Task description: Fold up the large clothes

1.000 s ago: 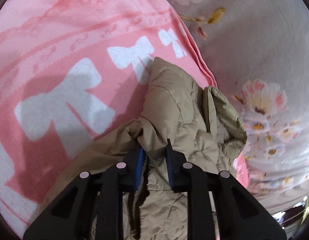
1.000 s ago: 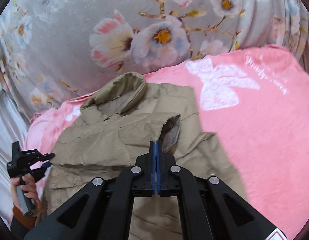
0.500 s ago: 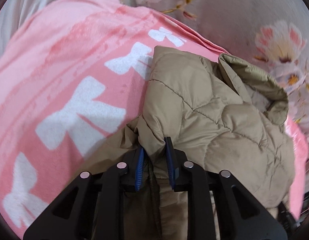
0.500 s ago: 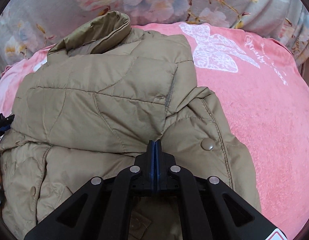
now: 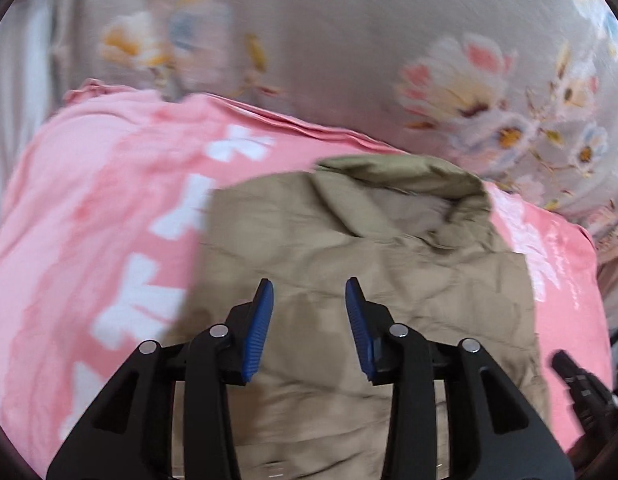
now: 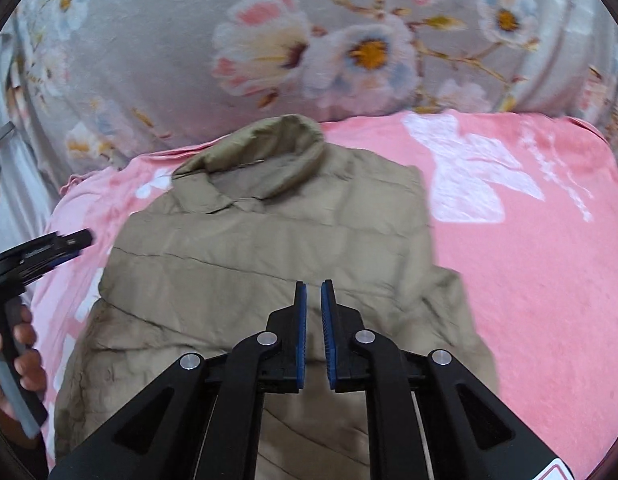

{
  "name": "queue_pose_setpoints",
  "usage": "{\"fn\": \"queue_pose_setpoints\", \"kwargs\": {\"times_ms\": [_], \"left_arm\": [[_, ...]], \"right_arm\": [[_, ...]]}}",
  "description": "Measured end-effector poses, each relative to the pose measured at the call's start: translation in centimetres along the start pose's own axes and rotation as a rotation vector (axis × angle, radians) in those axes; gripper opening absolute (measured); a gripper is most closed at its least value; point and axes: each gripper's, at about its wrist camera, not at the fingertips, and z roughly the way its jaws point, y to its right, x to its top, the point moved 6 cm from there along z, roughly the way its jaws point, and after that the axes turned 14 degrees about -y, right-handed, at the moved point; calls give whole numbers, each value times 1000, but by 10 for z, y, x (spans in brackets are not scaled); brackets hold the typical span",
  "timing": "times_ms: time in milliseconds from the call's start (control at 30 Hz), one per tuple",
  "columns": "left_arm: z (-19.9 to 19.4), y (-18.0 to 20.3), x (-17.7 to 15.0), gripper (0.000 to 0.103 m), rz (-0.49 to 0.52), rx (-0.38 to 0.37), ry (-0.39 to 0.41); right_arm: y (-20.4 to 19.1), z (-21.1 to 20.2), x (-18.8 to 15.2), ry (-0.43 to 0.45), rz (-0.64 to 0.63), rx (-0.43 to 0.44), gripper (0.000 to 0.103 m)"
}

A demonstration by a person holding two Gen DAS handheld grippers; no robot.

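Observation:
A tan quilted jacket (image 5: 369, 264) lies on a pink blanket with white bows (image 5: 89, 216), collar at the far end, both sides folded in over the middle. It also shows in the right wrist view (image 6: 269, 248). My left gripper (image 5: 309, 292) is open and empty, above the jacket's near part. My right gripper (image 6: 313, 292) is open by a narrow gap, empty, above the jacket's middle. The left gripper and the hand holding it show at the left edge of the right wrist view (image 6: 37, 252). The right gripper's tip shows at the left wrist view's lower right (image 5: 577, 380).
A grey floral bedsheet (image 6: 309, 40) rises behind the blanket. The pink blanket (image 6: 529, 260) spreads to the right of the jacket. A pale striped fabric (image 5: 21, 60) lies at the far left.
Both grippers have let go of the jacket and opened. The jacket's sides now lie folded flat over the middle. Both grippers have pulled back and up.

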Motion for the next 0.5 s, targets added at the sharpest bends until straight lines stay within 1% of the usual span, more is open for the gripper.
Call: {"fn": "queue_pose_setpoints", "kwargs": {"times_ms": [33,133,167,233,267,333,500], "left_arm": [[12,10,0,36,7,-12,-26],[43,24,-8,36,21,5,-74],[58,26,-15,36,23,19,-99],[75,27,-27,36,26,30,-129],[79,26,-32,36,35,44,-122],[84,27,-39,36,77,90,-94],[91,25,-53,36,119,128,-50]], "right_arm": [[-6,7,4,-3,-8,4,10],[-18,34,8,-31,-34,9,10],[-19,46,5,-48,-40,-1,10],[-17,68,-3,-91,-43,-12,10],[-17,74,-8,-102,-38,-10,10],[-13,83,-18,-105,-44,-12,4],[-9,90,-34,-125,-38,-3,1]]}}
